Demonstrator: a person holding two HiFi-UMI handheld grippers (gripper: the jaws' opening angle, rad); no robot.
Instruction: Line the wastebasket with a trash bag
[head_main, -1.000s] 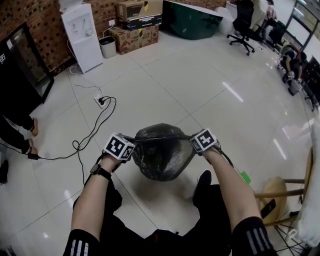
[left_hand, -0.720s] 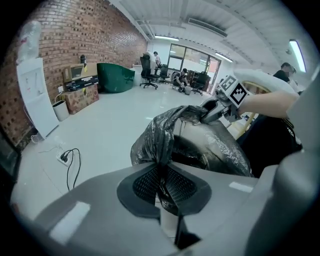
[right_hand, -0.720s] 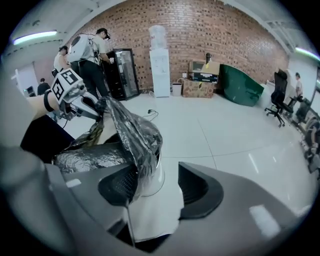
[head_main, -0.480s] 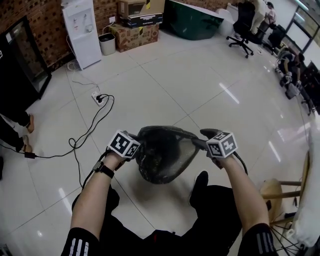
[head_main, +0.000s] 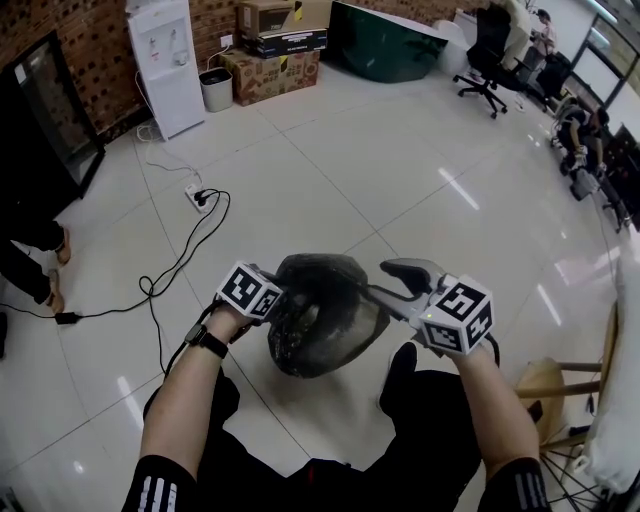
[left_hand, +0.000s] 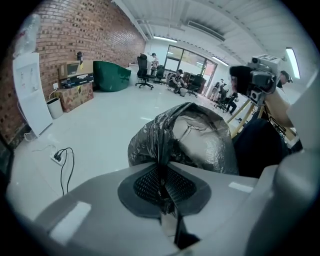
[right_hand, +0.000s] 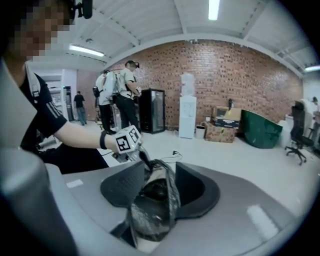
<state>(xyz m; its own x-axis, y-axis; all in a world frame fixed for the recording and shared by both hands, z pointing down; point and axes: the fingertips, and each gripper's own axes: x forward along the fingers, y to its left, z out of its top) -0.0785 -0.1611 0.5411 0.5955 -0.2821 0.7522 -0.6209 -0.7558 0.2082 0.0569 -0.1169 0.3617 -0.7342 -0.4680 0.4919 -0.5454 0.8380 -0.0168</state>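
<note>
Open-plan ofc/lab, brick wall (head_main: 95, 70), water cooler (head_main: 165, 60), swivel chairs (head_main: 490, 52), cardboard boxes (head_main: 272, 75)

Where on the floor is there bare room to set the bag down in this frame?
Bare tiles stretch ahead of the bag, bordered by the cable on the left and by the boxes and chairs at the far side. Crowded: the stool at right, the power strip and dispenser at left.

Light: bright and even, coming off ceiling strip lights (right_hand: 215, 9) overhead.
Glare: white streaks on the glossy floor (head_main: 465, 185), sheen on the trash bag (head_main: 320, 315).
Shadows: soft, faint beneath the bag.
Edges: fisheye bend, dark corners in both gripper views.
Focus: nearest foreground soft, far room sharp.
</note>
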